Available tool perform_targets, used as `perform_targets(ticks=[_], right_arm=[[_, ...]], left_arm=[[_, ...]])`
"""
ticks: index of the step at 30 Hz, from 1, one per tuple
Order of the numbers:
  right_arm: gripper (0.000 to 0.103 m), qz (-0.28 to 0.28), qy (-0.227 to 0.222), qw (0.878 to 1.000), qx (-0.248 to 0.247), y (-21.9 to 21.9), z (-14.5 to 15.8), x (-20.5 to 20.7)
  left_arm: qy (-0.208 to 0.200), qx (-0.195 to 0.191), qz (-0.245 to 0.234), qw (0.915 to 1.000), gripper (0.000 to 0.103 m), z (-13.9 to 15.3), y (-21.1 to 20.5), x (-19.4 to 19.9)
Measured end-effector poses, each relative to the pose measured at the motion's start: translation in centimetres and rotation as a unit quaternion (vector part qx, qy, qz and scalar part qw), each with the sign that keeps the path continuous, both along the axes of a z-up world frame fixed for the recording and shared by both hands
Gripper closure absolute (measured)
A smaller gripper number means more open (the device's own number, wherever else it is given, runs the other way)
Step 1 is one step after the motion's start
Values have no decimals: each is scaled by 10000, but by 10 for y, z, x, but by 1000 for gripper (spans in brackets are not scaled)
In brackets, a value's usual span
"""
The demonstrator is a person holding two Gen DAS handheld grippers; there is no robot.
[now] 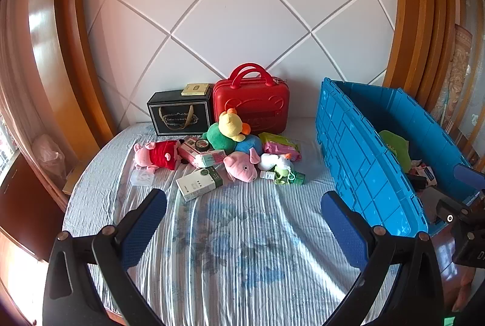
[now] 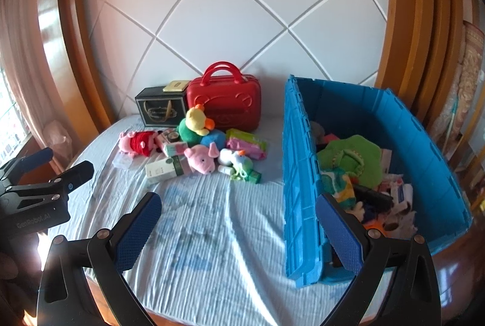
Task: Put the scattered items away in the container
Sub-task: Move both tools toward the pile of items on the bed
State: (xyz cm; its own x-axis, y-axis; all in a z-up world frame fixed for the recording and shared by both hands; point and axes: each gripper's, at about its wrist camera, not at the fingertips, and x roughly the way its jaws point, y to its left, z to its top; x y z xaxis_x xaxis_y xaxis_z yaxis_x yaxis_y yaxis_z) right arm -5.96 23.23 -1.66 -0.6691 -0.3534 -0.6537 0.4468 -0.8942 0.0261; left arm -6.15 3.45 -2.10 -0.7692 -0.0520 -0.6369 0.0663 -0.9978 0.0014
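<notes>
A heap of scattered items lies on the striped sheet: a pink pig plush [image 1: 241,167] [image 2: 200,158], a pig in a red dress [image 1: 154,154] [image 2: 136,142], a yellow duck plush [image 1: 232,124] [image 2: 197,120], a white-and-green box [image 1: 200,183] [image 2: 165,168] and a pink wipes pack [image 1: 280,145] [image 2: 247,142]. The blue crate [image 1: 360,171] [image 2: 300,174] stands on the right and holds a green plush [image 2: 353,159] among several items. My left gripper [image 1: 244,215] is open and empty above bare sheet, short of the heap. My right gripper [image 2: 239,224] is open and empty, straddling the crate's near wall.
A red case [image 1: 251,101] [image 2: 225,104] and a black gift box [image 1: 180,114] [image 2: 159,109] stand against the white quilted headboard [image 1: 242,23]. Wooden frame posts [image 1: 72,53] rise on both sides. The bed edge drops off at the left and front.
</notes>
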Motion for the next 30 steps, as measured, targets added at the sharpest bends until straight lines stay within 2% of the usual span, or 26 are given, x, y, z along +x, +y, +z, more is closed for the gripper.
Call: perform_targets(ticks=[5,10,15,18,25,30], right_arm=[[0,248,-80,9997,25,0,-10,-23],[0,545,-245,9982,32,-5,-25,-56],[0,946,-272,9950,159,-28,-41,-77],[0,984,-278,9947,143,-43,-50,-86],[0,848,-406,9952,280,-92,-86,-106],[0,590,-576,9954,490,-129,-133,-134]], left_arm=[[-151,56,187,9997,0,-10,7,-18],[-525,138,338,9980,0,-33,7,-42],[-853,252,656,9939,0,-65,-16,-61],[-911,253,720,9929,0,-79,-35,-72],[-908,113,430,9949,0,-114,-82,-116],[-965,119,4,9953,0,-154,-108,-157]])
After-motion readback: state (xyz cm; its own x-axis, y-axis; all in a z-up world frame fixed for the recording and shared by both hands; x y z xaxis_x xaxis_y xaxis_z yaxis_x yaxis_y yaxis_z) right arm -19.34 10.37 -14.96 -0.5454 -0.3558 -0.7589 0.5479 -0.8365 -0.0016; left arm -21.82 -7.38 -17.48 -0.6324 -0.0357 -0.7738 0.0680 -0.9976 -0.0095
